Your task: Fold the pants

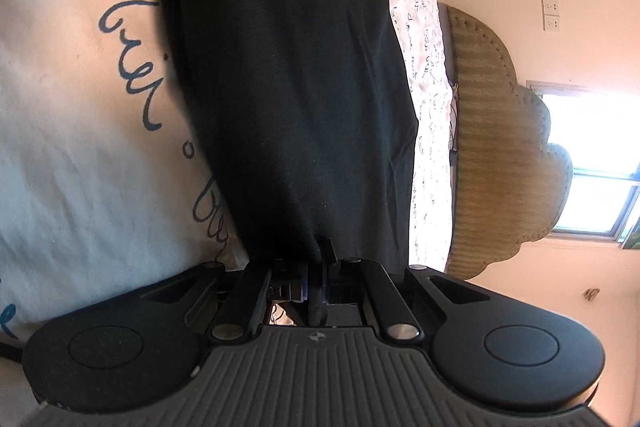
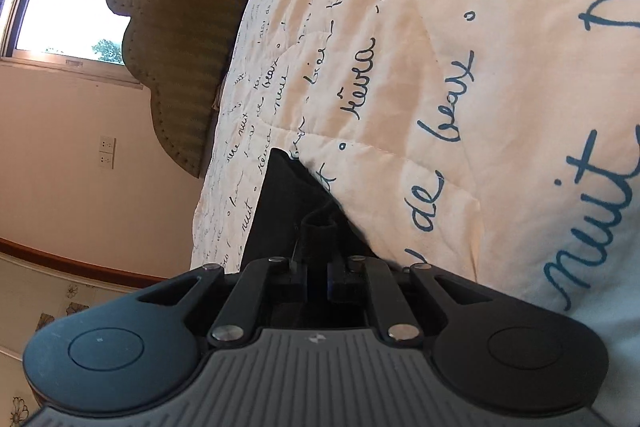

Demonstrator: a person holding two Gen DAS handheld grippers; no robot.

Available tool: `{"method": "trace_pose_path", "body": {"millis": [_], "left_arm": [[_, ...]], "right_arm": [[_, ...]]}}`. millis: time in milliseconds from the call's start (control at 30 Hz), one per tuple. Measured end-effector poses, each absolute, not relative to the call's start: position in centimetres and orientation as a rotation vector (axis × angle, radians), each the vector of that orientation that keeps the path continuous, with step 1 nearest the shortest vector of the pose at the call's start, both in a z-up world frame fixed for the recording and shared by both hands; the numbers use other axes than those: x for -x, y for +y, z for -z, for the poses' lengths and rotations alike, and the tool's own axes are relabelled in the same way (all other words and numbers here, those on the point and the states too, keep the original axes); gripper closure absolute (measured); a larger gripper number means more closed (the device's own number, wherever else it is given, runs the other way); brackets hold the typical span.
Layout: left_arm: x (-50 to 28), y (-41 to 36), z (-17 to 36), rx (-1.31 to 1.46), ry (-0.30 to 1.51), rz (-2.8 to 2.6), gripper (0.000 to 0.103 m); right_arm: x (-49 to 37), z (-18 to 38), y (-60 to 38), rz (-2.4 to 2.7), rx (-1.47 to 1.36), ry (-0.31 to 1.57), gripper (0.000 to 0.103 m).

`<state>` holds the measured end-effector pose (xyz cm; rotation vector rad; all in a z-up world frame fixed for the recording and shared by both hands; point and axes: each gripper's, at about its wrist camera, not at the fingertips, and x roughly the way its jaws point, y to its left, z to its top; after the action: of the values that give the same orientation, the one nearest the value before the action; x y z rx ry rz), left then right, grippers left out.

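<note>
Currently both clamped: left gripper point(image 1: 316, 267) and right gripper point(image 2: 318, 267) pinch dark matte pants point(image 1: 288, 87) over script-printed quilt point(image 2: 440, 67); ribbed scalloped headboard point(image 2: 180, 27) behind.

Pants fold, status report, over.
Left gripper shut on pants. Right gripper shut on pants. Pants on quilt. Nothing in the way.

— What are those pants point(image 1: 296, 99) like?
— Black, plain cloth, stretched long across the bed's script-printed quilt point(image 1: 80, 155), a back pocket showing at the far end.
— And on the other side?
— A dark corner of them point(image 2: 286, 211) rises to a point, bunched at its near end.
</note>
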<state>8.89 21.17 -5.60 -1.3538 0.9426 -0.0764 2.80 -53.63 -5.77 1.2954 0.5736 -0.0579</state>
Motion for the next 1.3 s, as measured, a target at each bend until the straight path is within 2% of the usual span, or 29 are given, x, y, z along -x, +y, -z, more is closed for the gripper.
{"method": "trace_pose_path", "body": {"millis": [100, 133, 267, 333, 400, 467, 500, 533, 667, 700, 733, 767, 800, 833, 867, 933, 1033, 1133, 1300], "left_arm": [[-8.5, 21.0, 5.7, 1.356, 0.924, 0.069, 0.087], [-8.3, 20.9, 5.5, 1.344, 0.918, 0.060, 0.098], [-7.5, 20.6, 2.2, 1.208, 0.861, 0.044, 0.099], [-7.3, 20.7, 1.2, 1.153, 0.832, 0.046, 0.097], [-7.6, 21.1, 3.1, 1.144, 0.901, -0.004, 0.094], [-7.3, 21.6, 4.8, 1.213, 0.898, 0.002, 0.091], [-7.3, 21.5, 4.5, 1.199, 0.895, 0.014, 0.090], [-7.3, 21.5, 4.3, 1.193, 0.889, 0.034, 0.084], [-6.7, 22.3, 3.6, 1.194, 0.875, 0.088, 0.084], [-6.1, 22.8, 3.0, 1.182, 0.857, 0.081, 0.078], [-5.3, 23.3, 2.4, 1.158, 0.832, 0.065, 0.071], [-4.5, 24.2, 1.7, 1.142, 0.803, 0.057, 0.068], [-3.6, 25.1, 1.2, 1.137, 0.779, 0.042, 0.060], [-2.5, 26.0, 0.6, 1.132, 0.753, 0.011, 0.051], [-1.5, 27.2, 0.0, 1.131, 0.715, -0.038, 0.047], [0.3, 29.6, -0.5, 1.161, 0.626, -0.177, 0.042], [1.8, 32.9, 0.3, 1.277, 0.539, -0.310, 0.042], [1.2, 34.0, 1.1, 1.340, 0.530, -0.315, 0.042], [-0.1, 33.9, 1.2, 1.328, 0.522, -0.329, 0.044]], "right_arm": [[-2.5, 6.3, -53.7, 0.030, -1.314, 0.541, 0.096], [-2.1, 6.5, -53.8, 0.024, -1.312, 0.535, 0.096], [-2.3, 6.5, -53.9, 0.023, -1.322, 0.548, 0.096], [-2.3, 6.5, -54.0, 0.018, -1.320, 0.548, 0.096], [-2.2, 6.6, -54.0, 0.015, -1.302, 0.545, 0.096], [-2.3, 6.5, -53.8, 0.019, -1.289, 0.542, 0.096], [-2.3, 6.4, -53.7, 0.020, -1.288, 0.543, 0.096], [-2.4, 6.3, -53.6, 0.020, -1.285, 0.545, 0.096], [-2.2, 5.7, -53.5, 0.029, -1.284, 0.550, 0.094], [-2.0, 5.4, -53.5, 0.041, -1.289, 0.552, 0.093], [-1.5, 4.9, -53.7, 0.066, -1.288, 0.542, 0.089], [-0.7, 4.3, -53.8, 0.113, -1.276, 0.511, 0.084], [0.3, 3.6, -54.0, 0.177, -1.255, 0.466, 0.080], [1.3, 2.9, -54.2, 0.241, -1.234, 0.419, 0.067], [2.2, 2.3, -54.3, 0.289, -1.220, 0.365, 0.050], [3.3, 1.1, -53.8, 0.310, -1.200, 0.280, 0.039], [2.2, -0.5, -51.4, 0.198, -1.155, 0.258, 0.038], [-1.2, -1.0, -47.9, 0.079, -1.079, 0.342, 0.038], [-5.2, 1.5, -44.4, 0.055, -1.025, 0.457, 0.038]]}}
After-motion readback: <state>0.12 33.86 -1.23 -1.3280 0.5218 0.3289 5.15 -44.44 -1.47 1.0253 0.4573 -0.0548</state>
